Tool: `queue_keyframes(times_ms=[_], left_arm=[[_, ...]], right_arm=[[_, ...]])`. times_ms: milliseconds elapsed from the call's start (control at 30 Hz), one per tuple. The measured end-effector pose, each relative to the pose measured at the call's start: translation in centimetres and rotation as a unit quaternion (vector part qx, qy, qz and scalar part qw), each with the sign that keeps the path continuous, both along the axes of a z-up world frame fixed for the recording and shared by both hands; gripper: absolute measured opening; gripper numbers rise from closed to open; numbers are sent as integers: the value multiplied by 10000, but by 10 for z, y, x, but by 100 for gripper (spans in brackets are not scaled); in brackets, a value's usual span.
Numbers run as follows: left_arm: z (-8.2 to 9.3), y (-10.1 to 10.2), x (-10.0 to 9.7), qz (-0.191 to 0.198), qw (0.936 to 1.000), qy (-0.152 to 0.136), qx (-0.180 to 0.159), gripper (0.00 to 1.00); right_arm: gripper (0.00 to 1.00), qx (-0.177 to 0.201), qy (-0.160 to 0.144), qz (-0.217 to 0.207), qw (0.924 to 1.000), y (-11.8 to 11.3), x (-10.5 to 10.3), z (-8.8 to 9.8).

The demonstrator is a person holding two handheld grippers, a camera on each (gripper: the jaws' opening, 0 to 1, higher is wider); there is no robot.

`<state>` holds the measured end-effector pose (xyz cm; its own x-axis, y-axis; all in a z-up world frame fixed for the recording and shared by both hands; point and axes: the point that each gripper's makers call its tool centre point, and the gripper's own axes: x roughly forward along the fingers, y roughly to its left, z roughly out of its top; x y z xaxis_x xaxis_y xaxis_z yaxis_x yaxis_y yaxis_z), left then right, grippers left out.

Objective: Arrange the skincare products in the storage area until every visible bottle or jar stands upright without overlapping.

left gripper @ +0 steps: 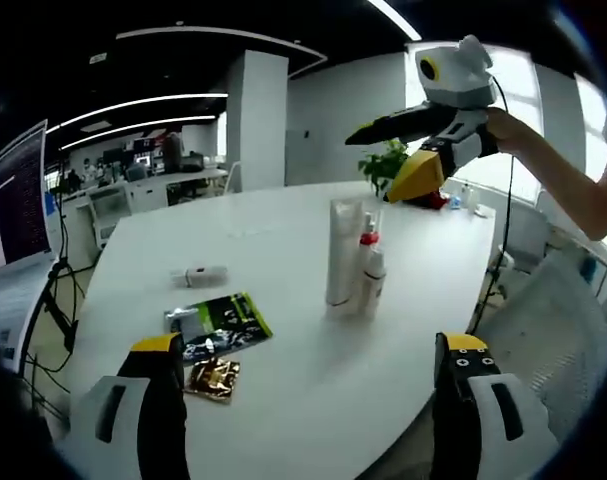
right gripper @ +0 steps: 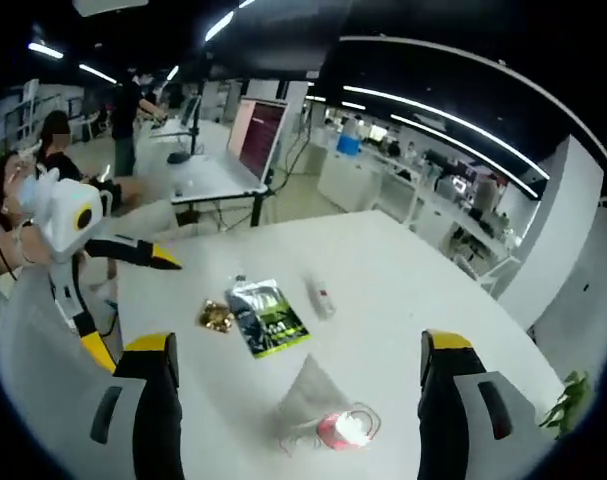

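Bottles [left gripper: 351, 255] upright mid-table [left gripper: 403, 300] — both claws [left gripper: 308, 375] [right gripper: 298, 370] spread, clear of them.

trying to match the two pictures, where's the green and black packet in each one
Left gripper view: the green and black packet lies flat on the white table, lower left, just above the left jaw.
Right gripper view: the packet lies near the middle, between the jaws.
Shared landmark: the gold wrapper right beside it.

Lying flat on round white table [left gripper: 283, 330]: green-black foil packet [left gripper: 219, 324], crumpled gold wrapper [left gripper: 214, 378] just beside, small white device [left gripper: 199, 275] apart.
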<state>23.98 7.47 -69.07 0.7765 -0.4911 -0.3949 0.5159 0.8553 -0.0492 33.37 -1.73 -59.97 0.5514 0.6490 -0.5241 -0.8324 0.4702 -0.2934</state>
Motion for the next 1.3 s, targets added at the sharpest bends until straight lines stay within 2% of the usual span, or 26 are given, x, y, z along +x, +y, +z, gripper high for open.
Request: queue_keyframes(times_ms=[233,367,667,833,1067,1300], left_arm=[[0,1,1,31,10000,8,-37,99],[0,1,0,23,10000,13,-26,99],[1,1,0,39,10000,9,-43,99],[0,2,0,27,10000,21,-4,99],[1,3,0,47,10000,17,14,99],[-1,4,0,73,10000,30,12,99]], right_arm=[[100,-179,222,292,9992,32,25,-10],[100,-348,226,366,9985,46,41,-15],[99,-748,443,622,9943,79,66,-39],[98,-1036,751,730,9891,92,83,-62],[96,-1420,950,757,9824,101,105,-88],[95,-1850,1275,939,9699,112,116,-112]])
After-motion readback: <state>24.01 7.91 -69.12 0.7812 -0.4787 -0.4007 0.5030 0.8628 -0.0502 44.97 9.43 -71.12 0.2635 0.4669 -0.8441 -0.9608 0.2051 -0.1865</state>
